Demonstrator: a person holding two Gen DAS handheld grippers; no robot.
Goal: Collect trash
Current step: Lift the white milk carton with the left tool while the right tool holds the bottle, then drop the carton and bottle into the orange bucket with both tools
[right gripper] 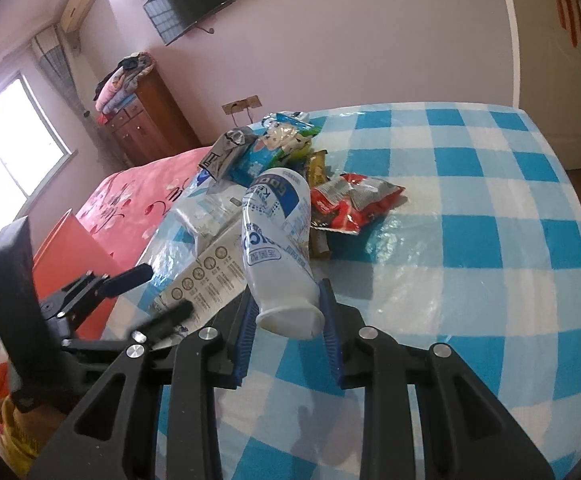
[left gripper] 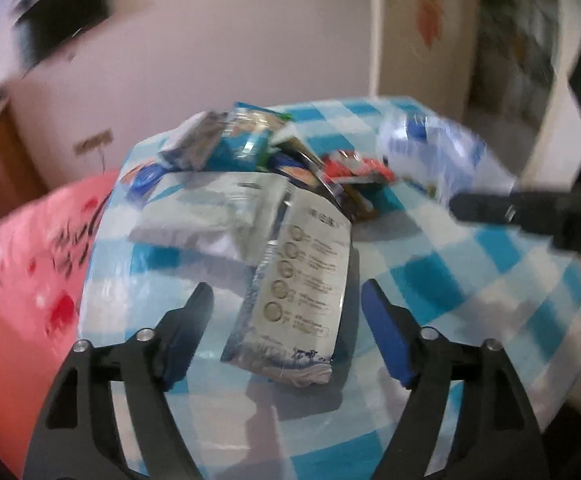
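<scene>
Two hand-held grippers: right (right gripper: 288,322) clamps white bottle (right gripper: 280,240), label unreadable; left (left gripper: 286,308) agape, carton (left gripper: 294,284) between.

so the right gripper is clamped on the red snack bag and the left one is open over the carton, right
Not quite: the right gripper is clamped on the white bottle, as the right wrist view shows. The red snack bag lies on the table. The left gripper is open over the carton.

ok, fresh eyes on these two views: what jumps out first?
The right gripper clamps the base of a white plastic bottle with blue print, held above the blue-and-white checked tablecloth. Behind it sits a heap of crumpled snack wrappers, a red one nearest. In the left wrist view, the left gripper stands open around a flat silvery-white printed pouch, not pressing on it.
</scene>
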